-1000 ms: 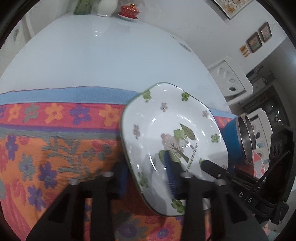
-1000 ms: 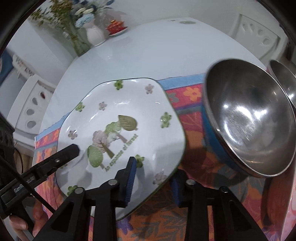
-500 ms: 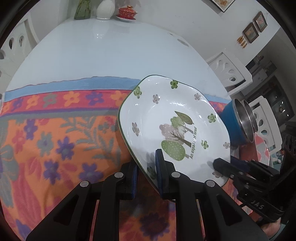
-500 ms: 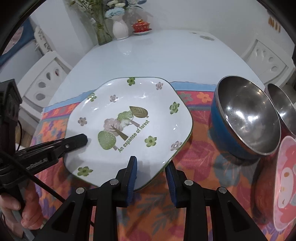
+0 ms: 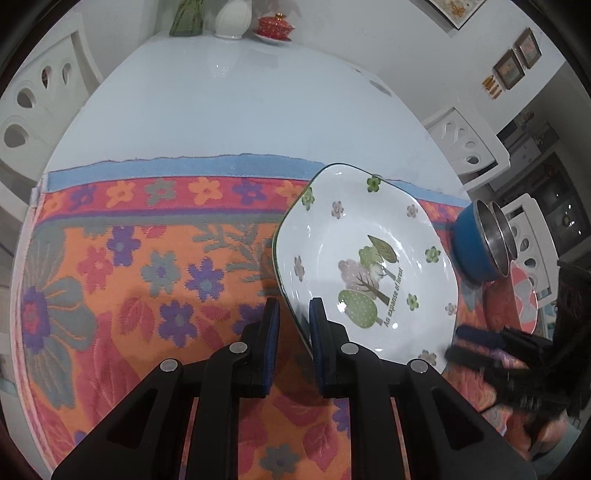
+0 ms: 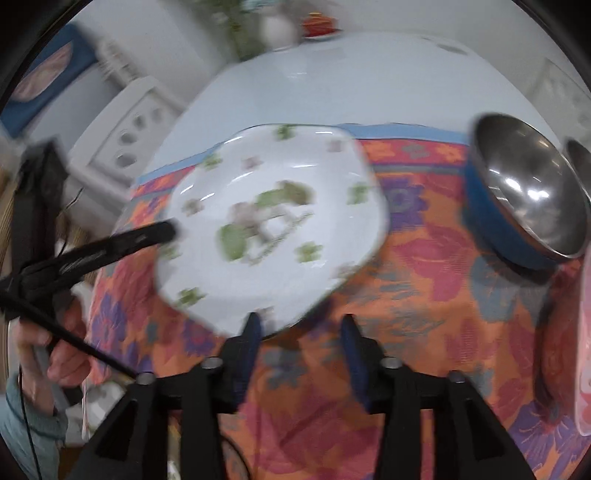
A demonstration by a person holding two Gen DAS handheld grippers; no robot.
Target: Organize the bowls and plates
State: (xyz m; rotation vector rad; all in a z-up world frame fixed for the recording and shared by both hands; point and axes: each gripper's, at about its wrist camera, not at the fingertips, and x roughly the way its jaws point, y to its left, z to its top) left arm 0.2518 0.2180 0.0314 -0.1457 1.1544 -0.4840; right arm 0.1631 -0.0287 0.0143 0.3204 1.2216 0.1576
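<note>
A white square plate with a tree print [image 5: 369, 266] is held tilted above the flowered cloth. My left gripper [image 5: 293, 325] is shut on its near left rim. In the right wrist view the plate [image 6: 273, 221] is blurred. My right gripper [image 6: 301, 339] is open just off its near edge, and the plate is not between its fingers. A blue bowl with a steel inside [image 6: 524, 195] lies tipped at the right, with a second steel bowl [image 6: 580, 158] behind it. Both bowls [image 5: 480, 243] show small at the right of the left wrist view.
An orange flowered cloth [image 5: 147, 277] covers the near half of a white round table [image 5: 229, 103]. A pink plate [image 6: 585, 350] lies at the right edge. A white vase [image 5: 231, 16] and a red lidded dish [image 5: 275, 24] stand at the far side. White chairs surround the table.
My right gripper has opened and let go of the plate, drawing back from its edge. My left gripper keeps its hold, and the plate has shifted right in its view.
</note>
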